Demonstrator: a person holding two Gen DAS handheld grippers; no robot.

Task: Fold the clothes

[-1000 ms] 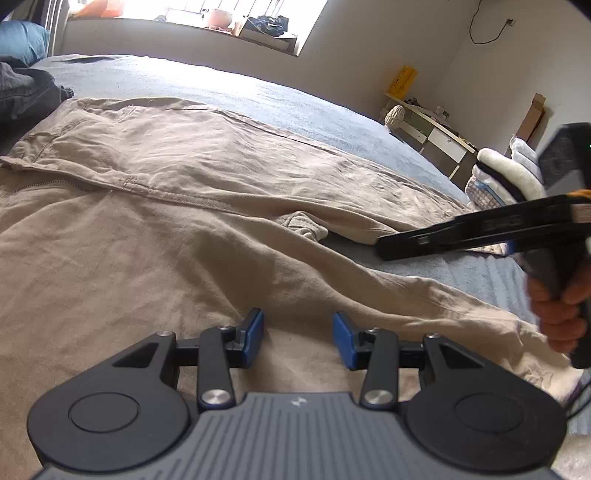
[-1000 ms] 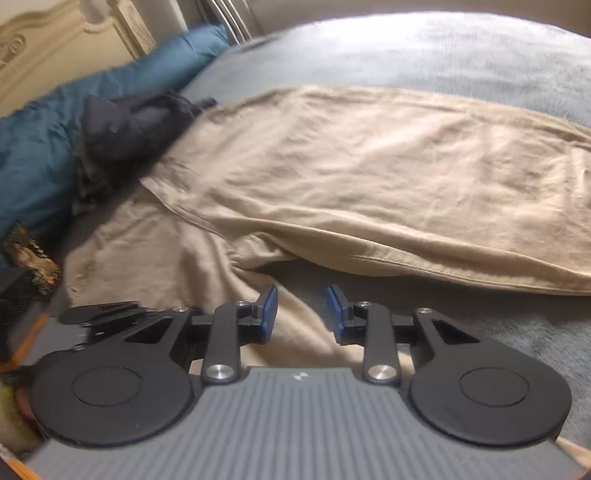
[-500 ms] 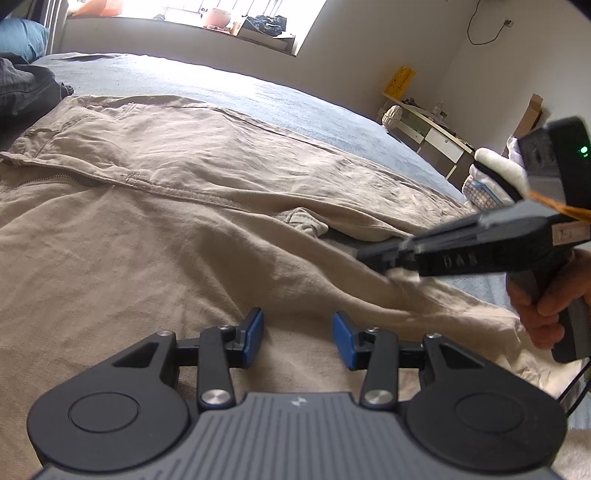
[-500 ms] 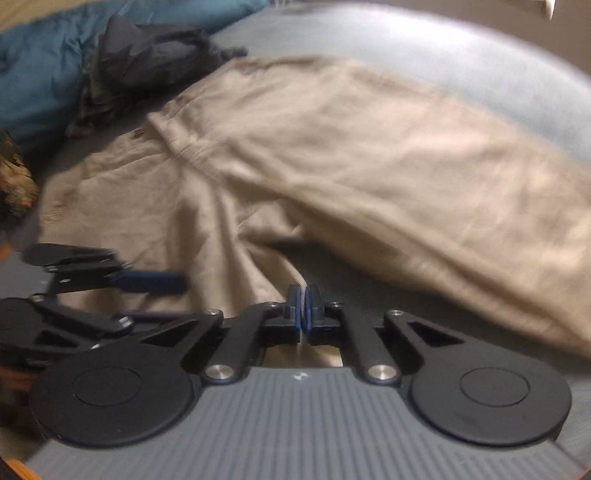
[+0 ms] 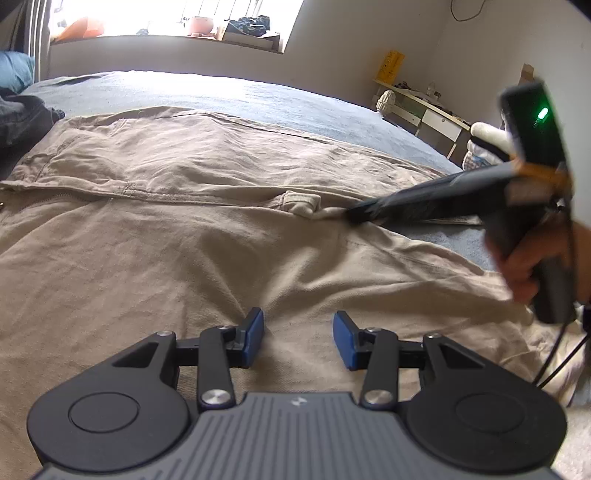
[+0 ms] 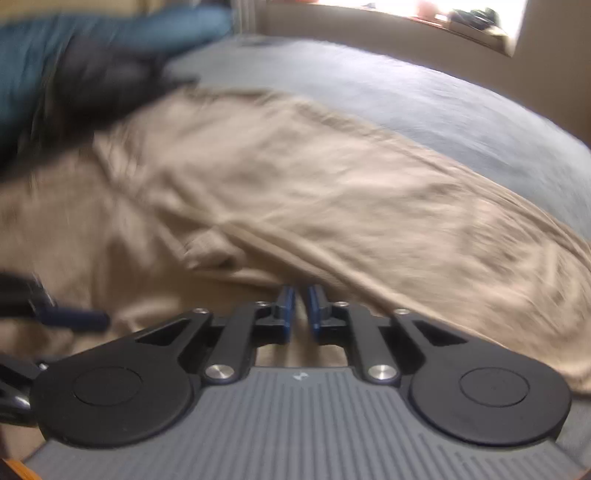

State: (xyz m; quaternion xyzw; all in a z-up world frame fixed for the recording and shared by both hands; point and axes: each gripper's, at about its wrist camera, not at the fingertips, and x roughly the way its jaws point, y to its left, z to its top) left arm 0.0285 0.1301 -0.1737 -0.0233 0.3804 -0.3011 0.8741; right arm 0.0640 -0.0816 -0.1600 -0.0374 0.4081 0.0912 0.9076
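Tan trousers (image 5: 184, 229) lie spread on a grey-blue bed; they also fill the blurred right wrist view (image 6: 314, 192). My left gripper (image 5: 298, 338) is open and empty, low over the near trouser leg. My right gripper (image 6: 298, 312) is nearly closed, its blue pads a narrow gap apart, at the crotch where the two legs meet. In the left wrist view the right gripper (image 5: 354, 214) reaches in from the right with its tip at a bunched fold of cloth there. Whether cloth sits between its pads is not visible.
The bed's grey-blue cover (image 5: 221, 96) extends beyond the trousers. A dark garment (image 5: 22, 114) and a blue pillow (image 6: 110, 33) lie at the head end. A desk (image 5: 424, 110) stands by the far wall. A window sill (image 5: 166, 37) runs behind the bed.
My right gripper went from open to nearly shut and moved left along the bed to the trousers' crotch. The left gripper stayed open and barely moved.
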